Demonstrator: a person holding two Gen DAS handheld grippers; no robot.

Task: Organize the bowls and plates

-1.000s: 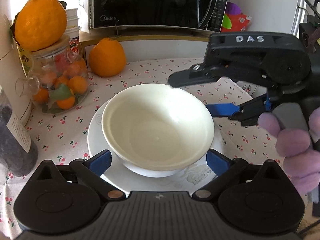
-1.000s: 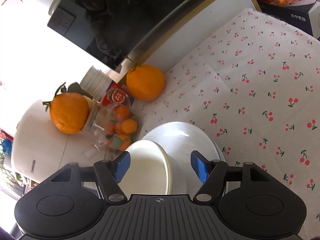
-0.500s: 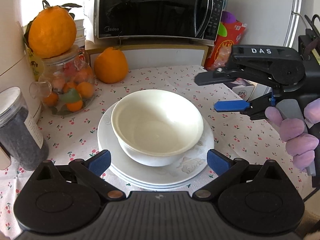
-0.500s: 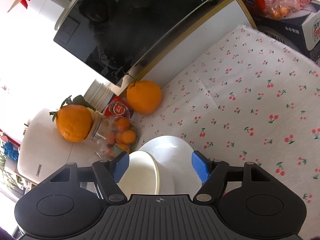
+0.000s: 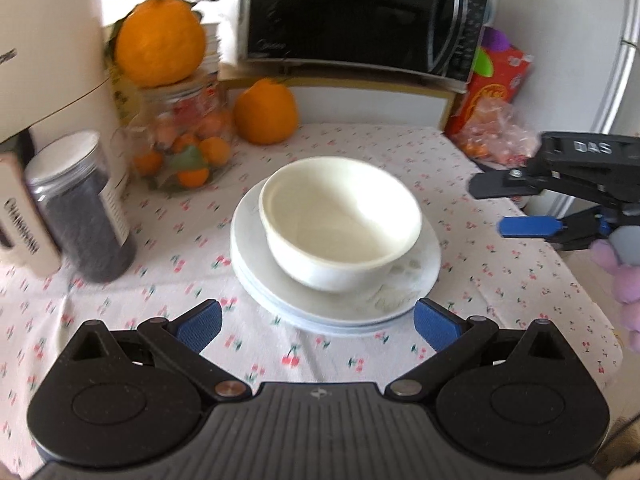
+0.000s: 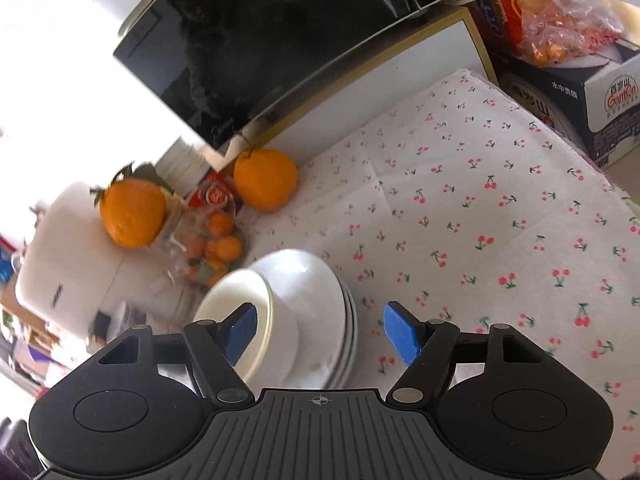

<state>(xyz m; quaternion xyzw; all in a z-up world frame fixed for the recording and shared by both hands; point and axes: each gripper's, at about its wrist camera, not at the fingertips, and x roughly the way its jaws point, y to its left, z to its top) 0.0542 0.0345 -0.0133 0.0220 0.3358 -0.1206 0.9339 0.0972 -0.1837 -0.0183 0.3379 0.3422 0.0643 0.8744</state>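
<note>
The left gripper (image 5: 316,320) has its blue pads spread wide with nothing between them, and it hangs just short of the near rim of the stack of plates (image 5: 420,280). It looks down at a slant, so the stack lies straight ahead and a little below it, centred between the two pads. The bowl (image 5: 340,220) sits upright on the top plate, slightly toward the far left of it, its mouth open to the ceiling (round, so it has no long axis to line up with).

The right gripper (image 5: 516,204) comes in from the right side of the table, turned on its side so one finger is above the other; its jaws are also apart and empty. Through its own camera the right gripper (image 6: 320,332) has the bowl (image 6: 256,312) at its left pad and the plates (image 6: 344,320) between the pads, but lower down and not touched.

Both are near the dishes; the left one faces the stack more squarely, so I judge it the better placed to reach forward. Everything stands on the cherry-print tablecloth (image 5: 500,272), with the jar of small oranges (image 5: 188,140) well to the left.
</note>
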